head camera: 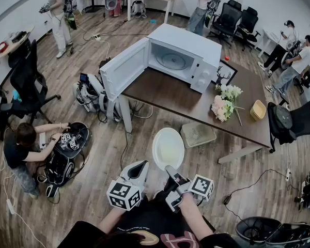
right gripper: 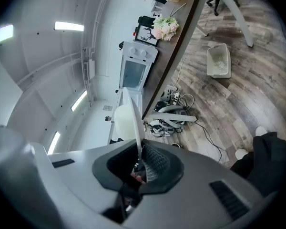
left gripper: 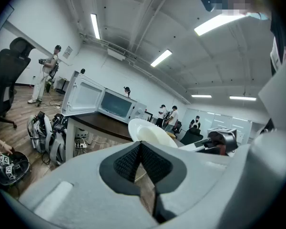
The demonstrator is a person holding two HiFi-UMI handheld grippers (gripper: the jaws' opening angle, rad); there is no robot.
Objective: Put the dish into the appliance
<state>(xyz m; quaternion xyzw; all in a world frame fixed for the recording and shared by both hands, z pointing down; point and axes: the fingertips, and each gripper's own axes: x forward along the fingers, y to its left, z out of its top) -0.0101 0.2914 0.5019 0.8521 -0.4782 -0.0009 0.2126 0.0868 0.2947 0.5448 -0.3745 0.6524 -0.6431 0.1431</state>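
The dish is a plain white round plate with a shallow well, just below the centre of the head view, over the wood floor and short of the desk. One dish, one white microwave with its door swung open, and two grippers are in sight. The right gripper is clamped on the dish's near rim. Only the right gripper view shows that rim edge-on between the pads. The left gripper view shows the left gripper with its jaws pressed together on nothing.
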